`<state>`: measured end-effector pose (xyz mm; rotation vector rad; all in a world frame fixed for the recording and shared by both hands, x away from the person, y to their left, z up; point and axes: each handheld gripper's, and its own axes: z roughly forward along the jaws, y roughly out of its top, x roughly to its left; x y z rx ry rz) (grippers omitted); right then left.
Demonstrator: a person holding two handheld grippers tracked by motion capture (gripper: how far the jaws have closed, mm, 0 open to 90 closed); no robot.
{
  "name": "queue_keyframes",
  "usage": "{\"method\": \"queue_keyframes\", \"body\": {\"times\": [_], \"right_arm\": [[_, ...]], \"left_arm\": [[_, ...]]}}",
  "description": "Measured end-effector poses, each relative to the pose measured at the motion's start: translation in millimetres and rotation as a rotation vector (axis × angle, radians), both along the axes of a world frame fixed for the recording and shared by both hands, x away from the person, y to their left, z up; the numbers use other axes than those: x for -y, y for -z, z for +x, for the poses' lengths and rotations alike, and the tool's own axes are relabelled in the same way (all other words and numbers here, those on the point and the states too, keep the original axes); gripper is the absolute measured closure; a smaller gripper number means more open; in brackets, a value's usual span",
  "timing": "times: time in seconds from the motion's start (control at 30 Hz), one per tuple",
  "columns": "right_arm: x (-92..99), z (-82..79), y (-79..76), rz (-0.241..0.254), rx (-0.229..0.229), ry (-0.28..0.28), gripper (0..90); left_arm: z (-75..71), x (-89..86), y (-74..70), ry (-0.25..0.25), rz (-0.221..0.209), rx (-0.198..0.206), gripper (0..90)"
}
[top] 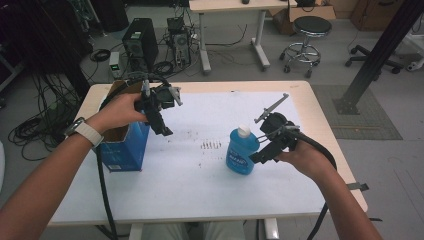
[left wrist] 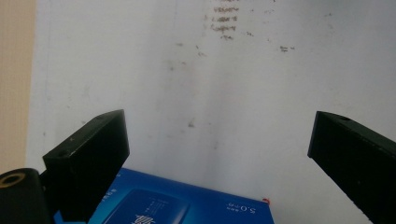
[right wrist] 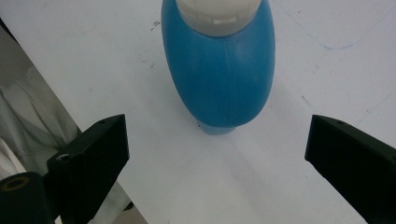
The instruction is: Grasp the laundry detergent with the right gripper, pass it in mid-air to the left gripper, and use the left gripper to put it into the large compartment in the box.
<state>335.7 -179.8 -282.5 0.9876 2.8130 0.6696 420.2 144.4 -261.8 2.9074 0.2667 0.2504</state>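
A blue bottle (top: 242,152) with a white cap stands upright on the white table sheet (top: 200,175), right of centre. My right gripper (top: 260,152) hovers just right of it, tilted down, open, nothing between its jaws; its own view looks down on the blue bottle (right wrist: 218,70) ahead of the right gripper (right wrist: 215,154). A blue cardboard box (top: 122,145) with an open top stands at the table's left. My left gripper (top: 162,131) is held above the box's right edge, open and empty; the blue box (left wrist: 173,203) lies under the left gripper (left wrist: 219,154).
Small dark marks (top: 211,145) dot the sheet near the middle. Cables trail from both grippers off the table. Beyond the far edge stand computer towers (top: 141,44), a desk and a stool (top: 306,40). A black post (top: 380,50) rises at the right.
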Motion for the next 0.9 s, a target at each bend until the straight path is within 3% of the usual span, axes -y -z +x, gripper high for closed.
{"method": "queue_keyframes", "body": {"times": [0.9], "right_arm": [[16.0,-12.6,26.9,0.153,0.107,0.024,6.1]], "left_arm": [[1.3,0.2,0.8,0.002,0.005,-0.003,5.9]]}}
